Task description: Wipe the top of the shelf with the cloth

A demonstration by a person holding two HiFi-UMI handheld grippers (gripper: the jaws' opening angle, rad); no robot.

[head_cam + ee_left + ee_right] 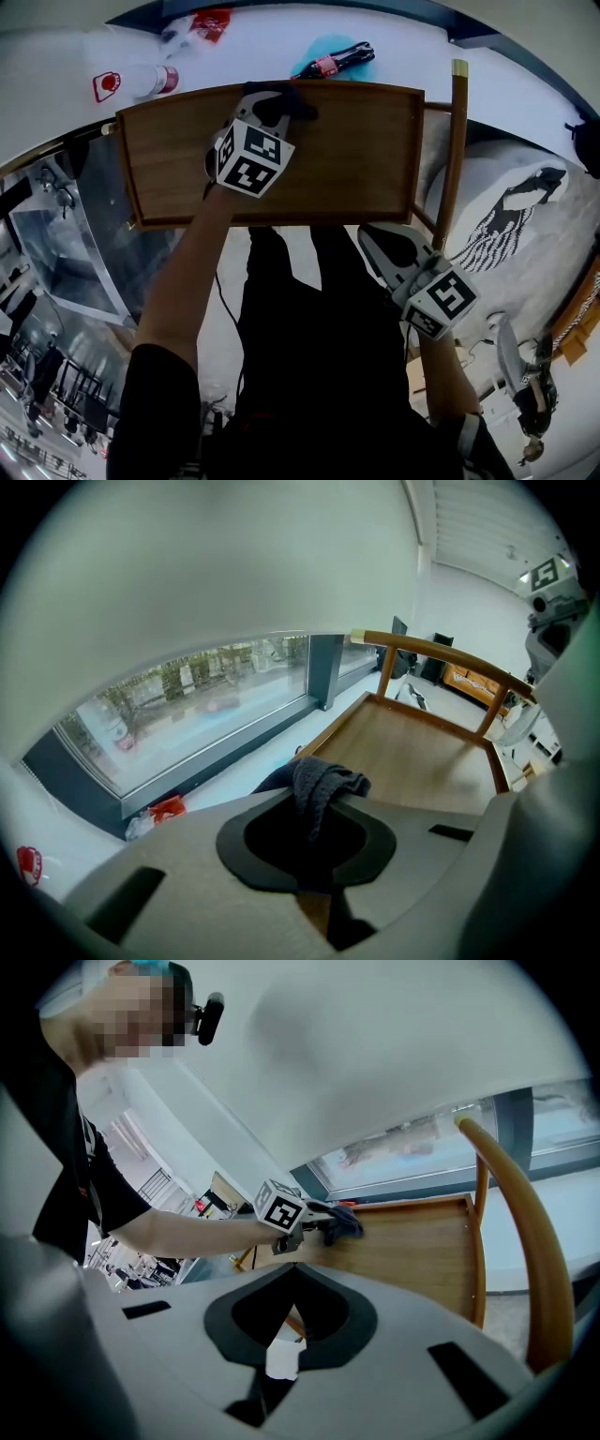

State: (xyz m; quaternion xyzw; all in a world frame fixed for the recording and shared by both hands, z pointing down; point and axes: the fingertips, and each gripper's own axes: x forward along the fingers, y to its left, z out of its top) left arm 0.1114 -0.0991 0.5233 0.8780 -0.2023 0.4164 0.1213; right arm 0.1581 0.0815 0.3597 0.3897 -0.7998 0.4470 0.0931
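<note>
At the far edge of the shelf top [356, 150], around 11 o'clock on the wooden panel, the left gripper [269, 103] has its fingers clenched on a bunched dark cloth [298, 105], which hangs forward onto the wood right by the raised rim. The right gripper [375, 239] sits off the shelf at about 5 o'clock, its fingers closed together on nothing, so it is not steadying anything. The main risk, as I judge it, is the cloth's position: pushed any further toward 12 o'clock it could ride over the rim and drop behind, or snag there and pull out of the grip (only a small fold seems pinched). Pressing too low could scrape the hard fingers on the wood instead of the fabric. A bunched cloth also sweeps a narrow strip, so the broad stretch toward 3 o'clock may get skipped, and the unbraced shelf could shift under a firm stroke.
</note>
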